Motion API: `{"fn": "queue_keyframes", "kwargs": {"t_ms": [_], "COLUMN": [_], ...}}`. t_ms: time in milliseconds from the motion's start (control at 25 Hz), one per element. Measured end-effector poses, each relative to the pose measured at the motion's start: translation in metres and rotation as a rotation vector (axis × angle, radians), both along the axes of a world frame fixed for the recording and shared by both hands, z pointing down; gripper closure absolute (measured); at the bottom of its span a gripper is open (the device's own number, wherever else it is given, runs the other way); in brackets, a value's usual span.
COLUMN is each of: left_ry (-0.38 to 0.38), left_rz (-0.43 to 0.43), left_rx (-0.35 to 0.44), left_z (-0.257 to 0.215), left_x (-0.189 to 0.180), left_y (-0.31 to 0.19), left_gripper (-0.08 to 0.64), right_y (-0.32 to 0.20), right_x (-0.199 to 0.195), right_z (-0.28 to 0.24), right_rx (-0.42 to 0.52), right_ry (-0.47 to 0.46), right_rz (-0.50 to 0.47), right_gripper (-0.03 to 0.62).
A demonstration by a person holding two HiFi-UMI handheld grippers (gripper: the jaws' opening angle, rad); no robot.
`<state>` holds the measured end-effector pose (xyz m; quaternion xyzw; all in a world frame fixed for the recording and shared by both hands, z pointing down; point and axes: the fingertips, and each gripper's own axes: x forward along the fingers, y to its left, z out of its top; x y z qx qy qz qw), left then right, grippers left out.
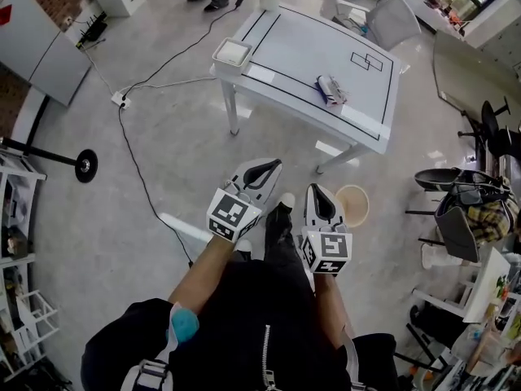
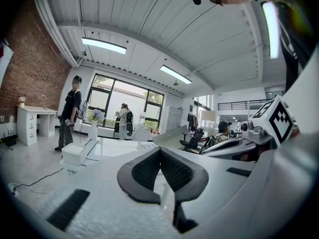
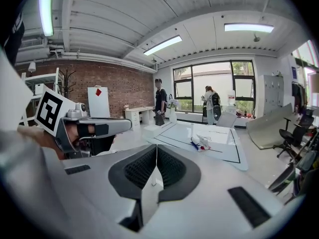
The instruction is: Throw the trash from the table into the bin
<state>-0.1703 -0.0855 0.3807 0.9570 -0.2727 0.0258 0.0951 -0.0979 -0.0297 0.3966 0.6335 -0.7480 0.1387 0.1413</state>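
Table [image 1: 293, 51], 12 o'clock from the grippers: top white, smooth, semi-gloss, mirrors the windows. Trash [image 1: 330, 90] on it: thin crumpled wrapper; paper or plastic film, cannot tell. Bin [image 1: 352, 205], 1 o'clock: cream, smooth, matt. Floor [image 1: 146, 177]: grey, polished, glossy. Left gripper [image 1: 271, 165], right gripper [image 1: 317, 189]: white matt plastic shells; pads [image 3: 142, 169] black, finely ribbed, rubber-like. Brick wall [image 3: 122, 87]: rough, matt.

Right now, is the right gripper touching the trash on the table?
Apart. The head view shows the right gripper over the floor, well short of the table, where the trash lies.
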Motion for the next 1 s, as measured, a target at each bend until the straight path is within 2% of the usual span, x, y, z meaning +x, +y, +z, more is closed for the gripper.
{"fn": "queue_keyframes", "kwargs": {"t_ms": [440, 640, 1000], "left_ry": [-0.043, -0.074, -0.106], "left_rz": [-0.086, -0.100, -0.112], "left_rx": [0.004, 0.021, 0.017], "left_z": [-0.002, -0.006, -0.007], "left_x": [0.069, 0.108, 0.152], "left_y": [-0.100, -0.144, -0.183], "left_gripper": [0.555, 0.555, 0.555], "right_y": [-0.108, -0.157, -0.200], "right_x": [0.066, 0.099, 0.135], "right_z": [0.007, 0.005, 0.005], "right_rx": [-0.016, -0.015, -0.001], "right_ry": [-0.055, -0.069, -0.104], "right_rz": [-0.108, -0.157, -0.189], "right_gripper": [0.582, 0.583, 0.582]}}
